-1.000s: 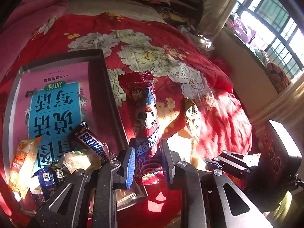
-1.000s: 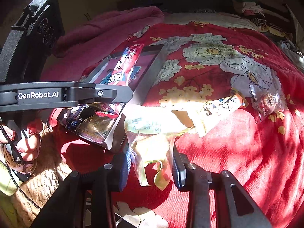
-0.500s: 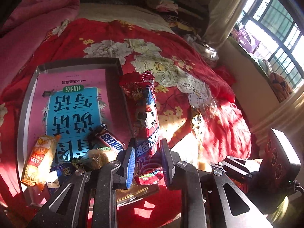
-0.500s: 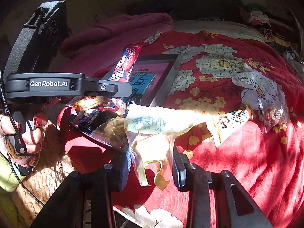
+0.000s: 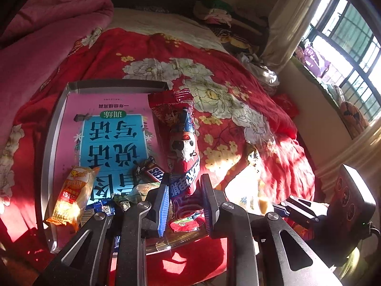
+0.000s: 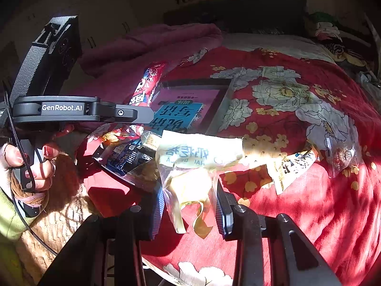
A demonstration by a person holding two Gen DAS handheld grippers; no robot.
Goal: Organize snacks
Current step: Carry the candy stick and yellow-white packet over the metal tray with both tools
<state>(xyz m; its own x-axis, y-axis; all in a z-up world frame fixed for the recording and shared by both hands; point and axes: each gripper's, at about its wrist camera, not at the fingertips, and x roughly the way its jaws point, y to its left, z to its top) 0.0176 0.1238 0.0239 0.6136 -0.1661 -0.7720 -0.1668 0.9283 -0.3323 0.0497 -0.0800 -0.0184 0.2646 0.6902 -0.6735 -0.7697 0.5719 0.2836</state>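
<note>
My left gripper [image 5: 184, 190] is shut on a long red and blue snack packet [image 5: 183, 143], held upright over the right edge of the grey tray [image 5: 51, 128]. The tray holds a pink and blue book [image 5: 112, 138], an orange packet [image 5: 71, 195], a Snickers bar [image 5: 152, 171] and small wrapped sweets at its near end. My right gripper [image 6: 190, 200] is shut on a pale yellow packet [image 6: 193, 164] just right of the tray [image 6: 221, 104]. The left gripper's body [image 6: 78, 112] with its red packet [image 6: 145, 88] shows in the right wrist view.
A red floral bedspread [image 5: 214, 95] covers the bed. On it lie a yellow printed packet [image 6: 293, 166] and a clear small bag [image 6: 343, 155]. A pink blanket [image 5: 47, 23] is heaped at the far left. A window and ledge [image 5: 345, 47] stand to the right. A hand [image 6: 26, 166] grips the left handle.
The left gripper has risen and shifted with the red packet, so more of the tray and book shows. The right gripper has lifted the yellow packet slightly off the bedspread.
</note>
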